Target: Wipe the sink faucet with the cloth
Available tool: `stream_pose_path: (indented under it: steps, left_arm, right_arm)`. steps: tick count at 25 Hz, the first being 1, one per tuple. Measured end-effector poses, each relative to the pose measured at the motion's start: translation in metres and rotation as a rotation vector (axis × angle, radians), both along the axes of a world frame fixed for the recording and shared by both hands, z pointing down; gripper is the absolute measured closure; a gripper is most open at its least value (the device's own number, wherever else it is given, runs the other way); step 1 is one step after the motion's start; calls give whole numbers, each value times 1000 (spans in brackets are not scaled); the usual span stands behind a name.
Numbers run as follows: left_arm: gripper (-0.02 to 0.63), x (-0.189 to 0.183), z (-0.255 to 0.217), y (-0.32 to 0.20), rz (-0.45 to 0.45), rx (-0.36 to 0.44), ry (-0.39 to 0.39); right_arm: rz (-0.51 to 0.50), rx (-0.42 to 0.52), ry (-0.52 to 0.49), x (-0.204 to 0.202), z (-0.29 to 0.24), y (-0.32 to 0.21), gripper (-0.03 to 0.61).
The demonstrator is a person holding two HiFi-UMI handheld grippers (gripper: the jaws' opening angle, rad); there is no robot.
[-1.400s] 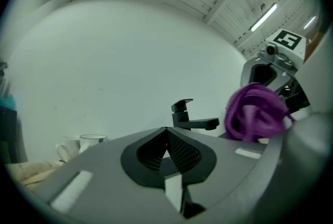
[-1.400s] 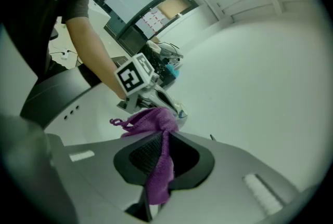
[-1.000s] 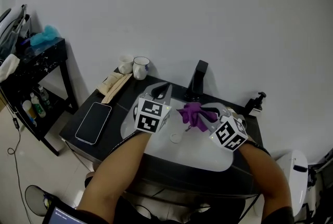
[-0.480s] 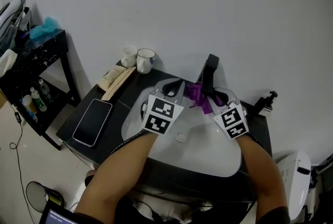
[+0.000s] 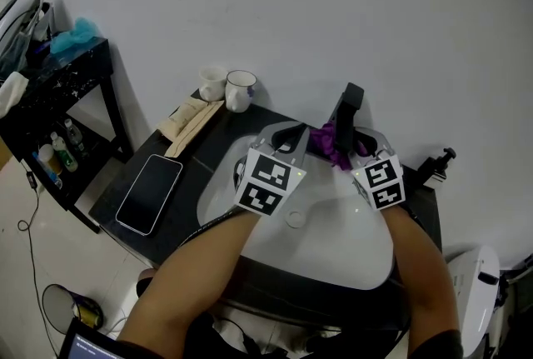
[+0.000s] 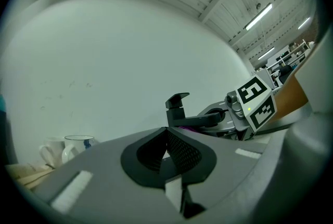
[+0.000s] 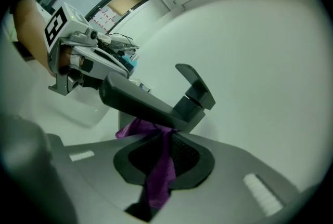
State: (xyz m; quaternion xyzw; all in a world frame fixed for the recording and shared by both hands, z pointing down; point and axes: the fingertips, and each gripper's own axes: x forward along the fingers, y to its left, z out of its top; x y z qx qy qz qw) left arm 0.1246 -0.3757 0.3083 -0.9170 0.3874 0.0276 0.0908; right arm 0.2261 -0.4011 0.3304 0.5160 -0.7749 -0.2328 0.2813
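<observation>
A black faucet (image 5: 351, 102) stands at the back of the white sink (image 5: 333, 245). My right gripper (image 5: 346, 147) is shut on a purple cloth (image 5: 333, 144) and holds it against the faucet. In the right gripper view the cloth (image 7: 160, 163) hangs from between the jaws and bunches up under the faucet's spout (image 7: 148, 104). My left gripper (image 5: 293, 135) hovers just left of the faucet, shut with nothing in it. The left gripper view shows the faucet (image 6: 178, 107) straight ahead and the right gripper (image 6: 208, 120) beside it.
Two mugs (image 5: 240, 90) and some wooden pieces (image 5: 190, 121) sit at the counter's back left, with a phone (image 5: 150, 193) lying in front of them. A soap pump (image 5: 439, 164) stands at the right. A black side table (image 5: 71, 78) is at the far left.
Both grippers have moved from over the basin back to the faucet. The cloth now sits under the spout instead of hanging over the sink's middle.
</observation>
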Motion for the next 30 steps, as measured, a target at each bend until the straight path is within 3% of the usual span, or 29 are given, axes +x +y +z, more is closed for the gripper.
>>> stream_pose_path:
  steps: [16, 24, 30]
  left_arm:
    - [595, -1, 2, -2, -10, -3, -12]
    - [597, -3, 2, -2, -13, -9, -5]
    - [595, -6, 3, 2, -17, -11, -9]
  right_arm:
    - [9, -193, 84, -3, 50, -3, 537]
    - [19, -119, 109, 4, 29, 14, 537]
    - [92, -71, 147, 41, -5, 25, 537]
